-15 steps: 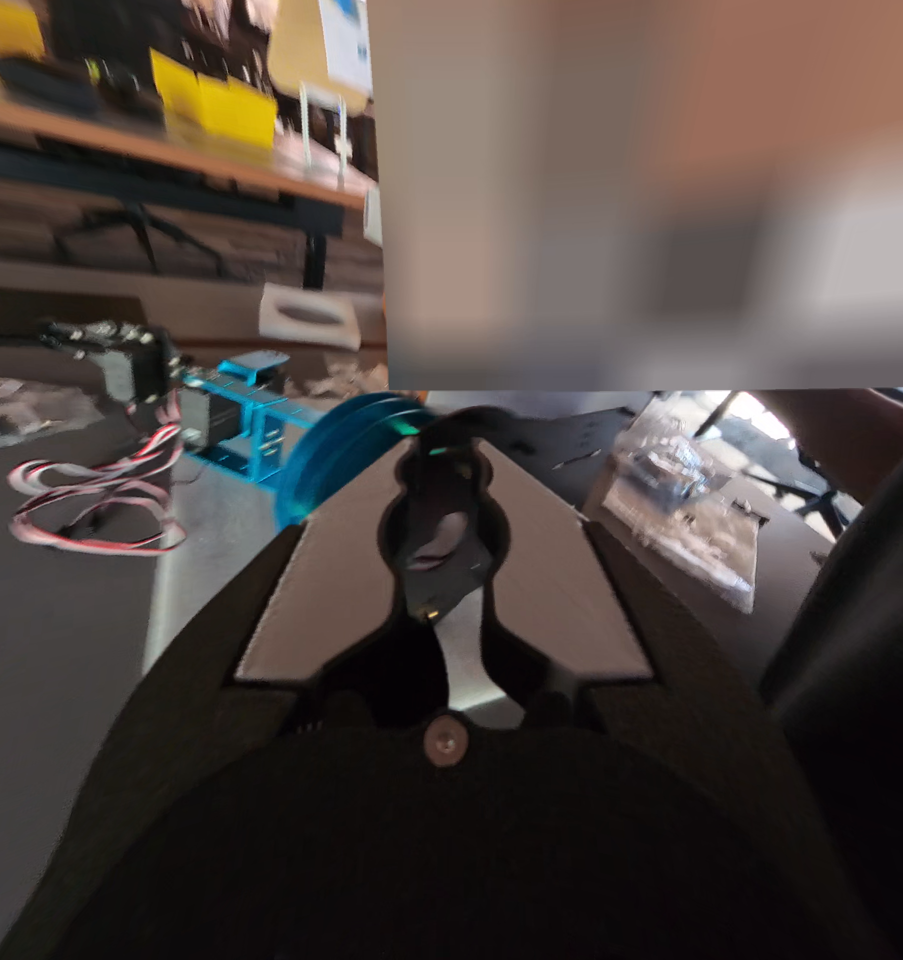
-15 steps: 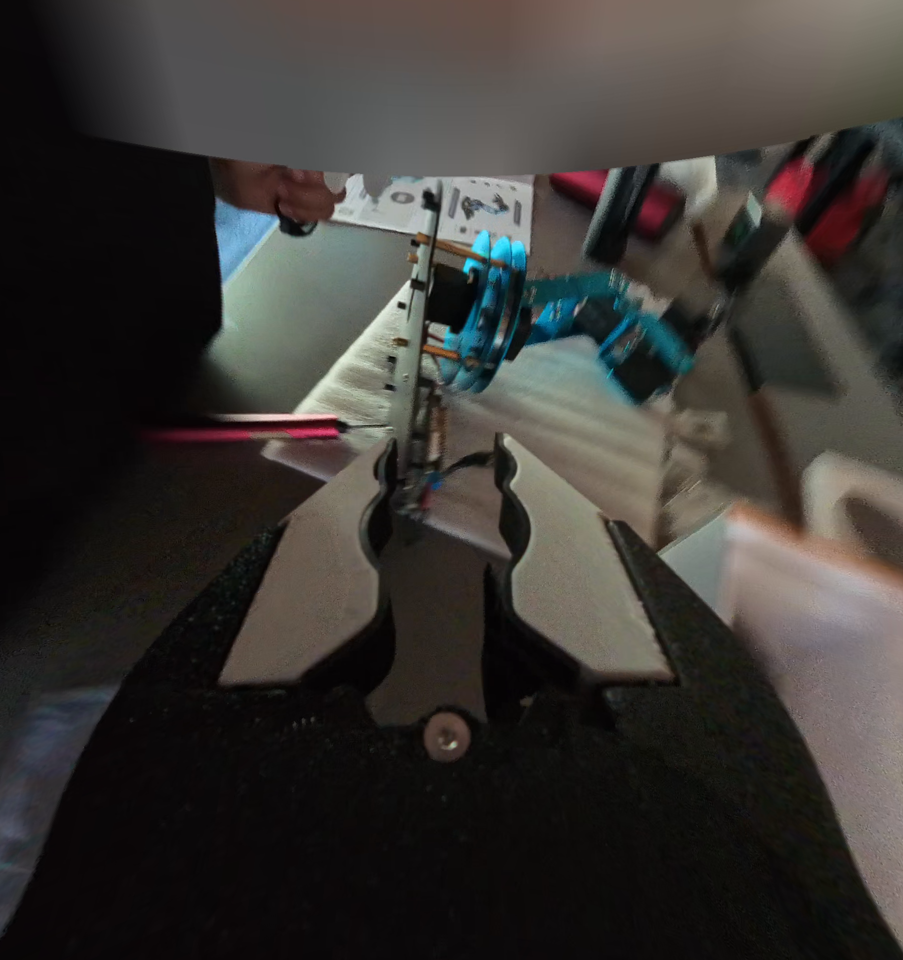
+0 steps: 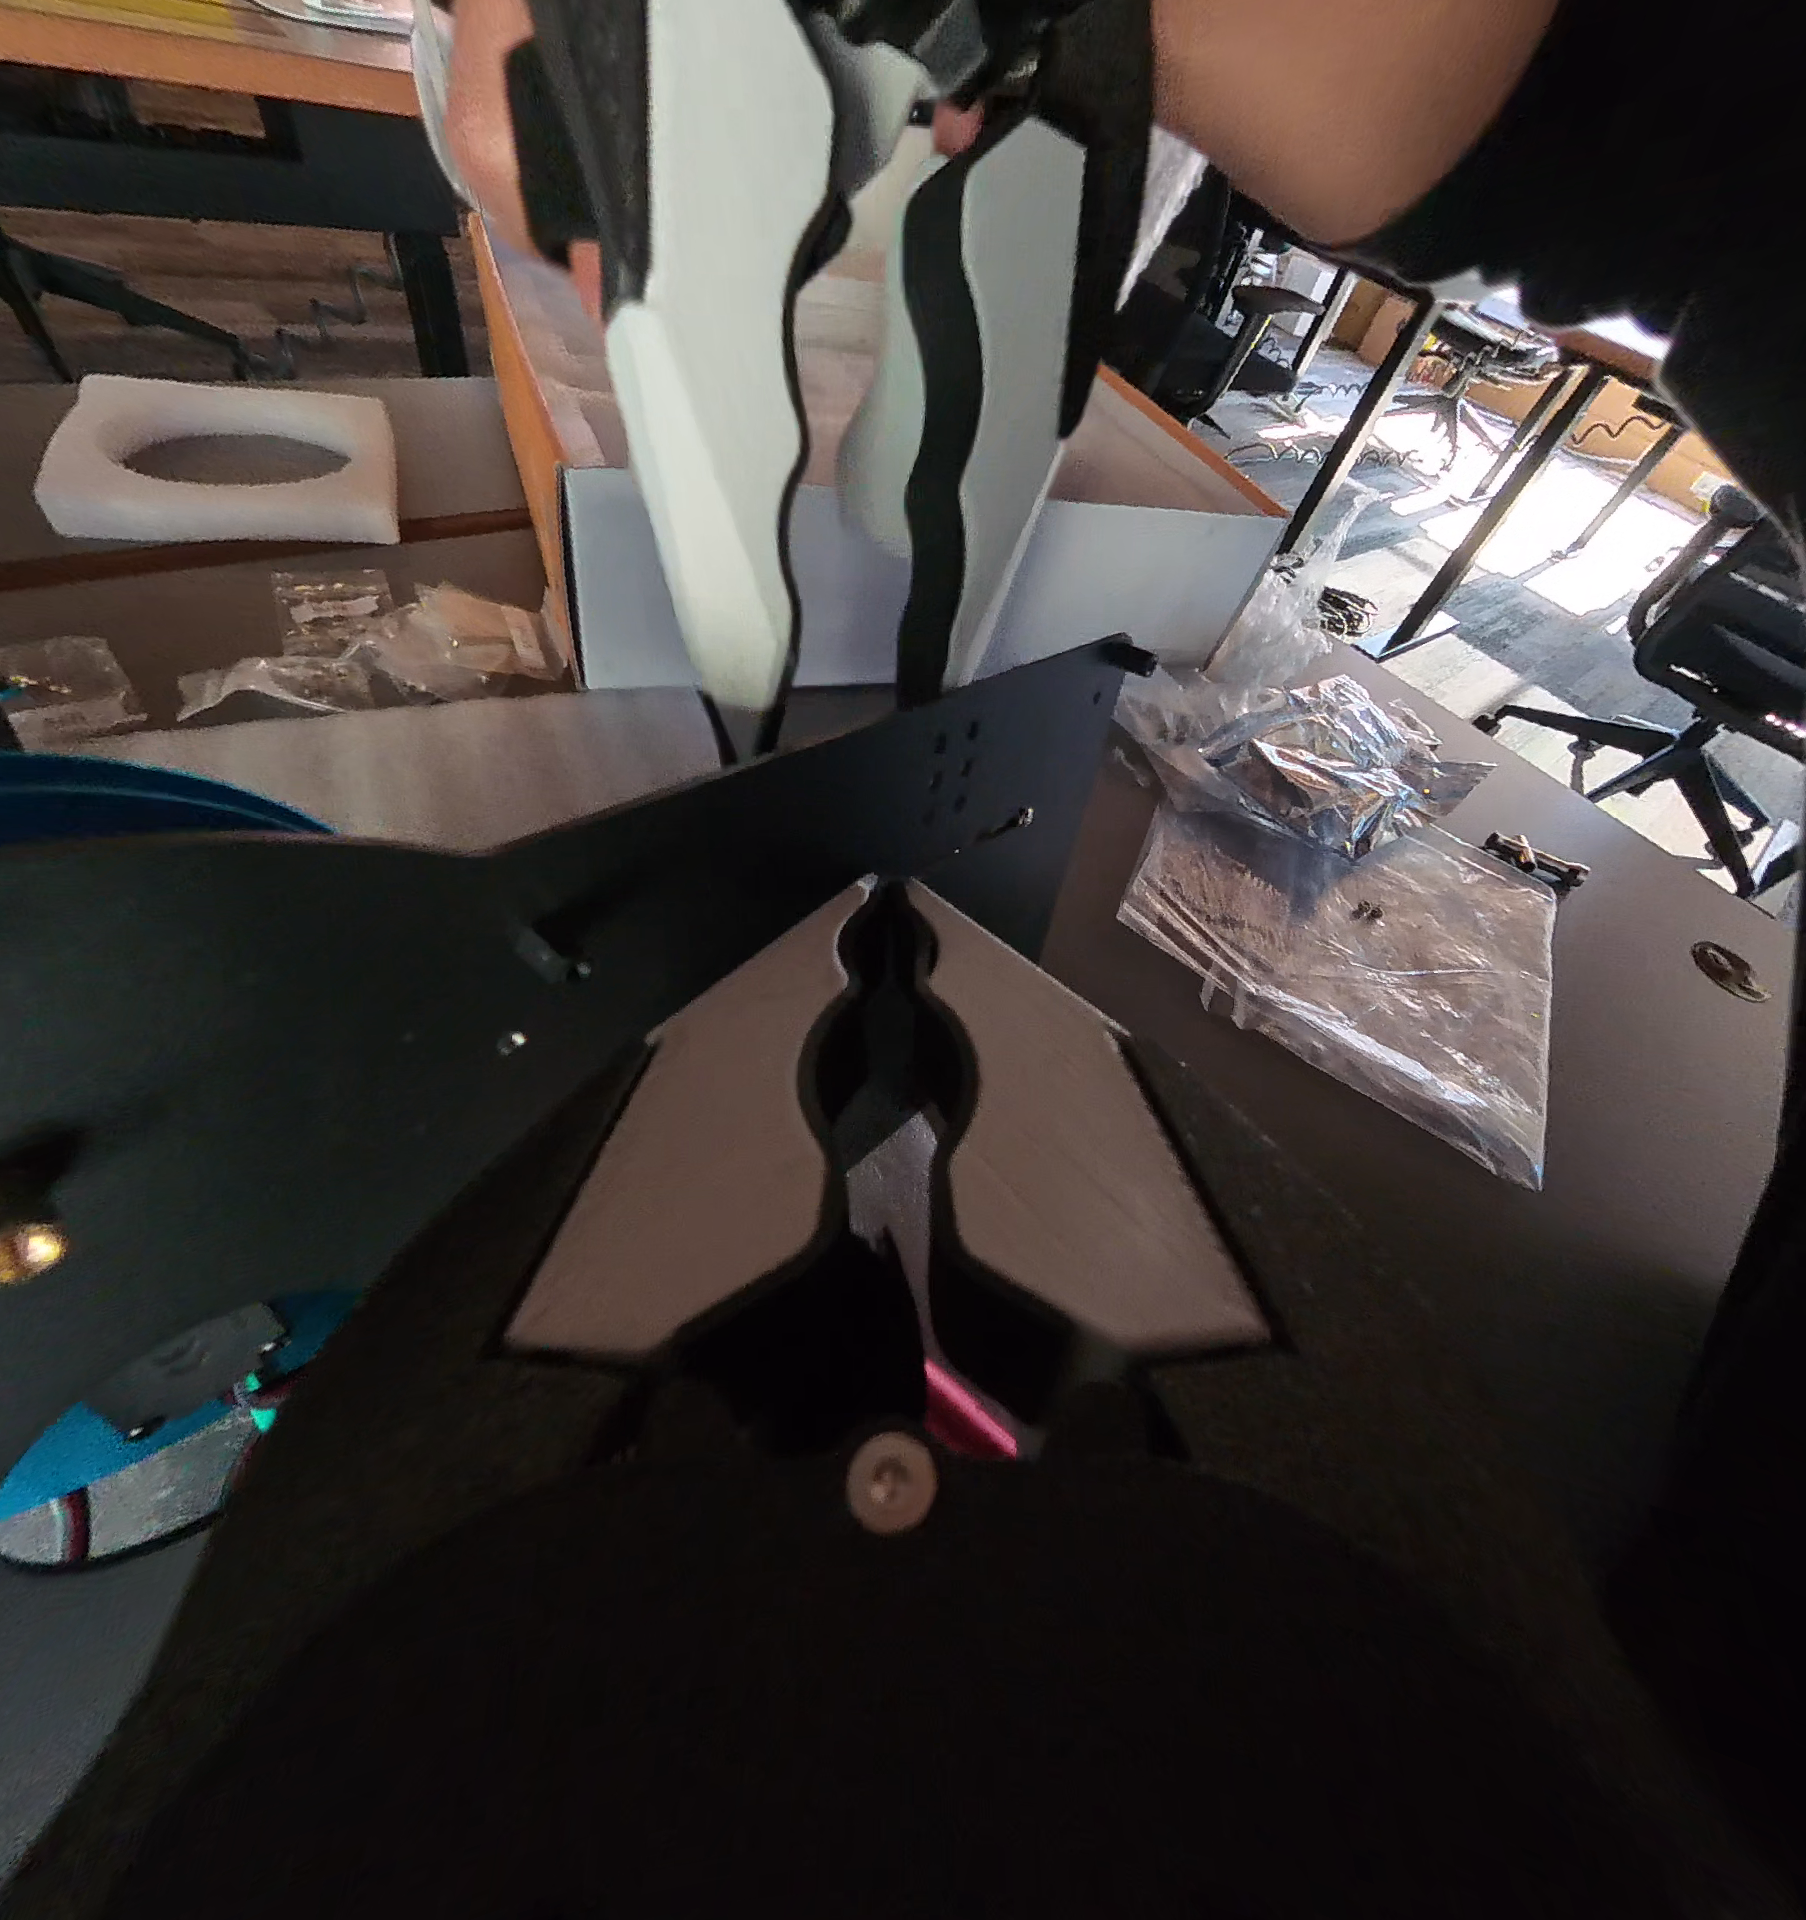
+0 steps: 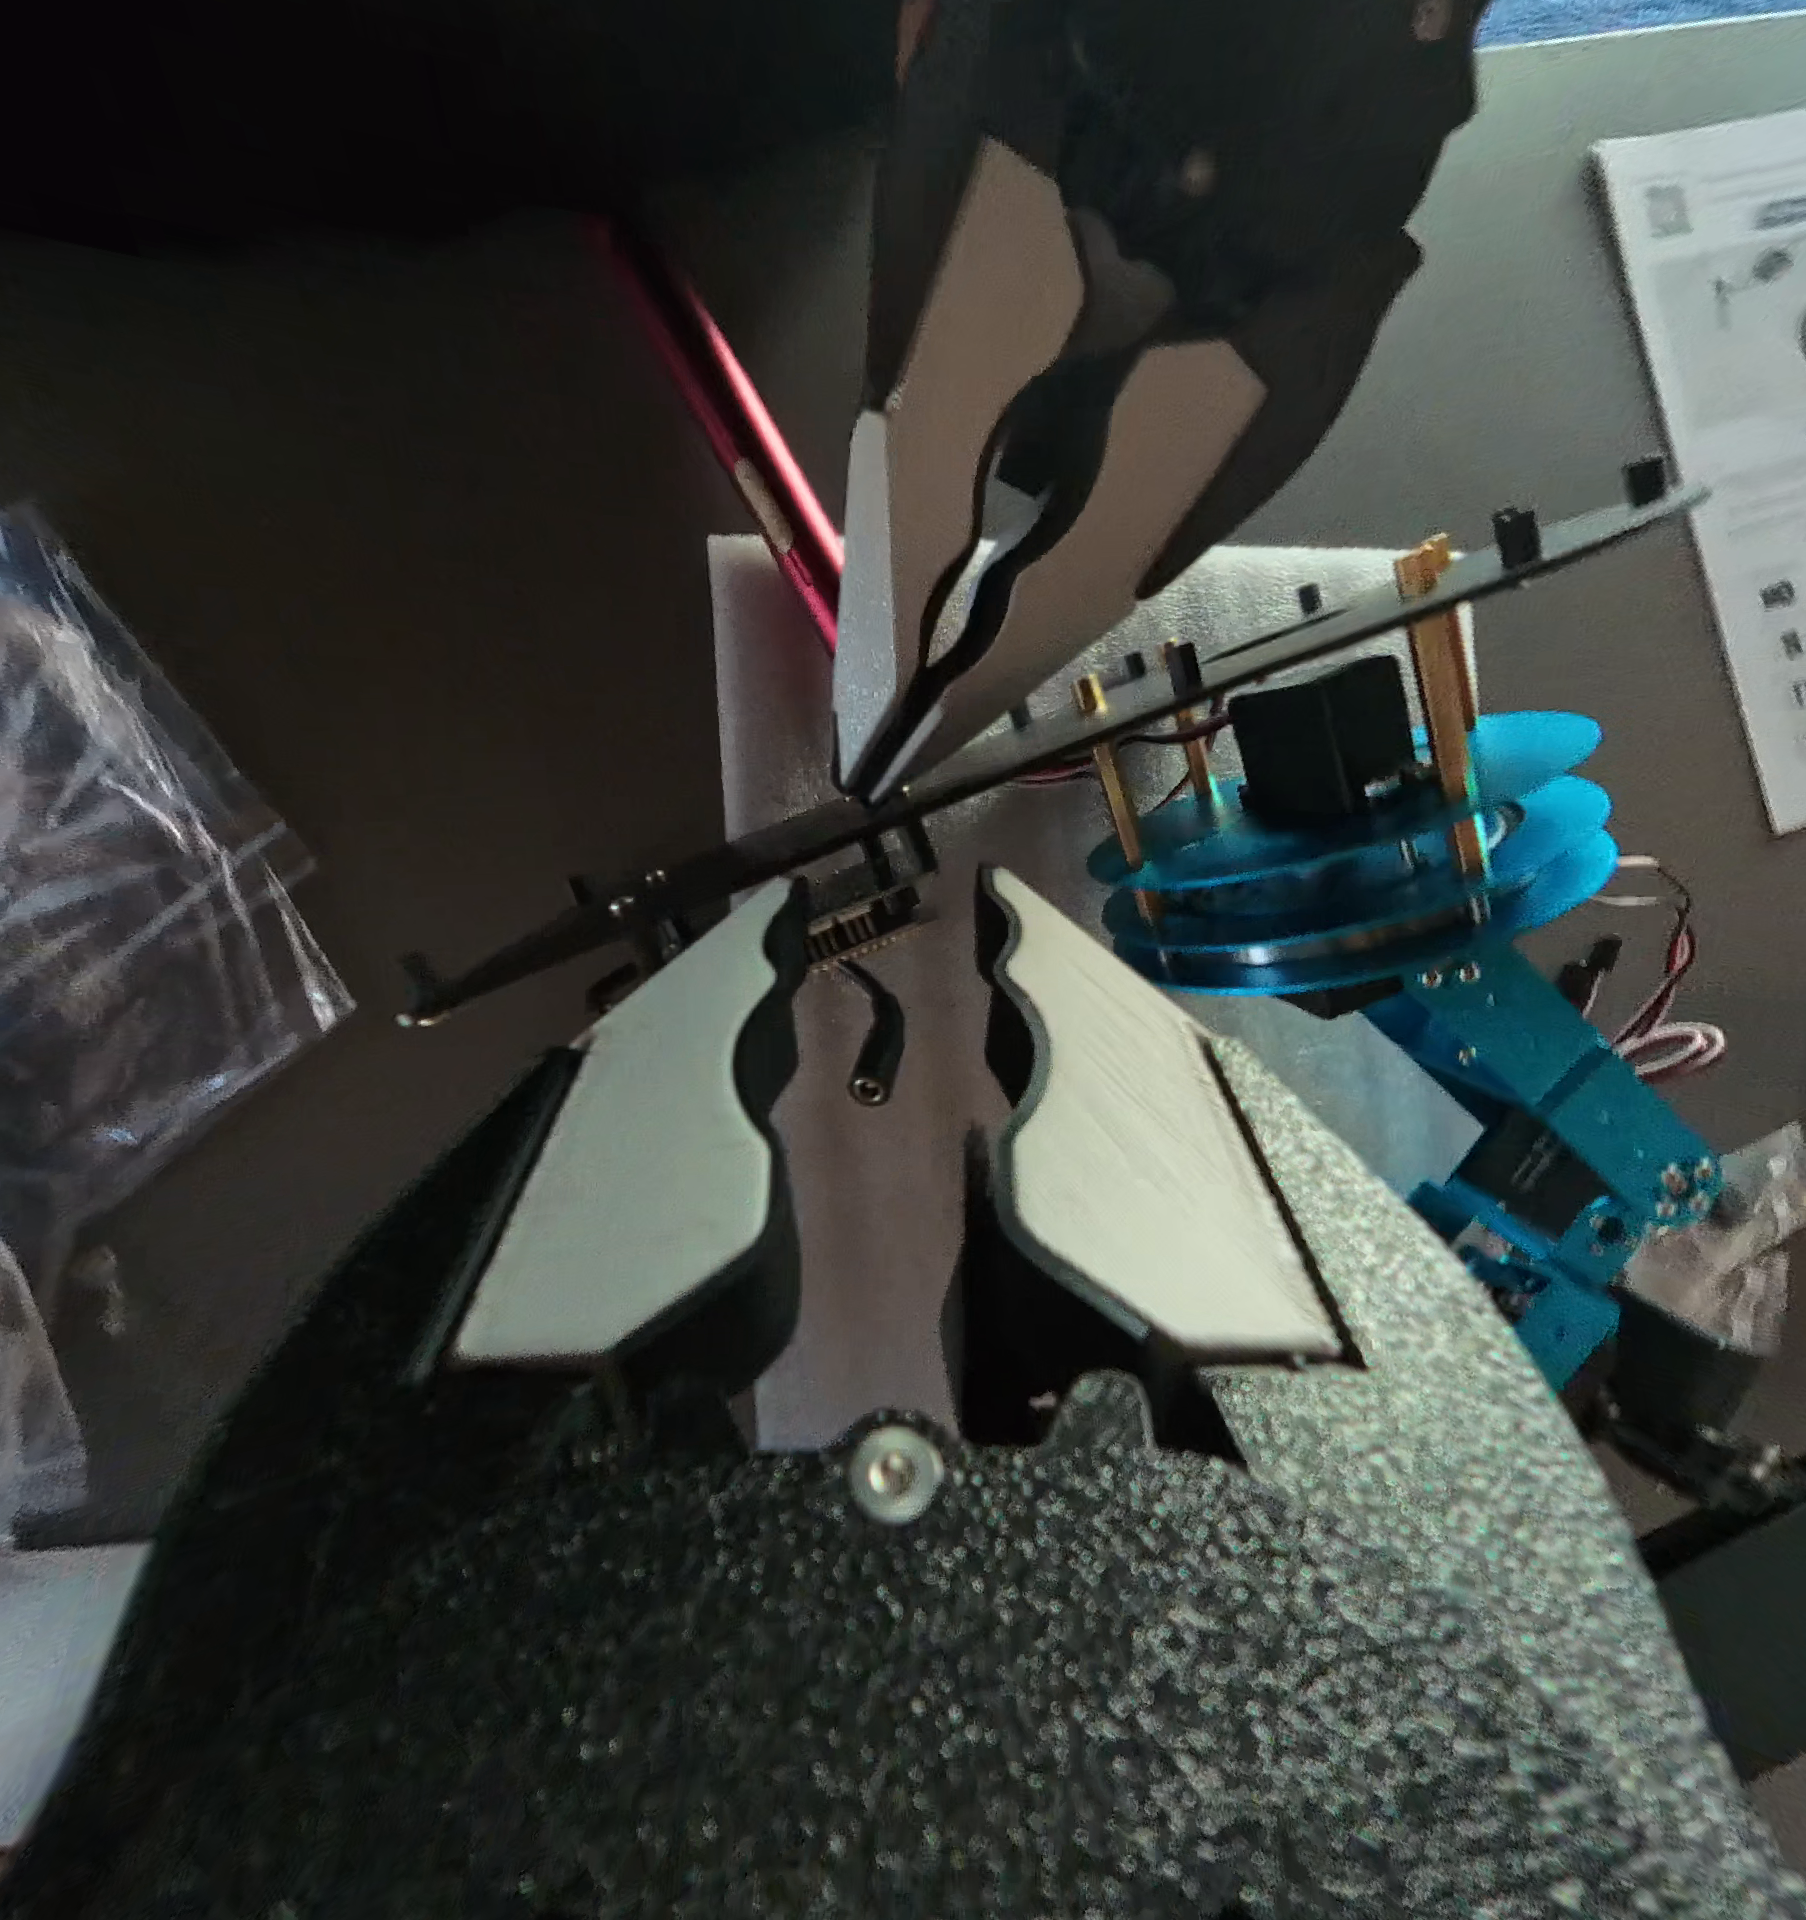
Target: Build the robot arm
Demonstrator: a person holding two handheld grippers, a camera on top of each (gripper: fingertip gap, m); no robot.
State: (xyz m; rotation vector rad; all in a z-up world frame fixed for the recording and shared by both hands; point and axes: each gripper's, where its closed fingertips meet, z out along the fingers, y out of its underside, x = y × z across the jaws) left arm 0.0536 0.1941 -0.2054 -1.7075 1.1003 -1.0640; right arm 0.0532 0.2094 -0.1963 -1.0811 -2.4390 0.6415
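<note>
Above the grey table (image 4: 411, 582), left tongs (image 4: 863, 795) seemingly pinch the black plate (image 3: 826, 821); right tongs (image 4: 888, 909) gape beside it.

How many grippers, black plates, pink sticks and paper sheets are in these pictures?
Grippers: 2, the right gripper and the left gripper
Black plate: 1
Pink stick: 1
Paper sheet: 1
Total: 5
</note>
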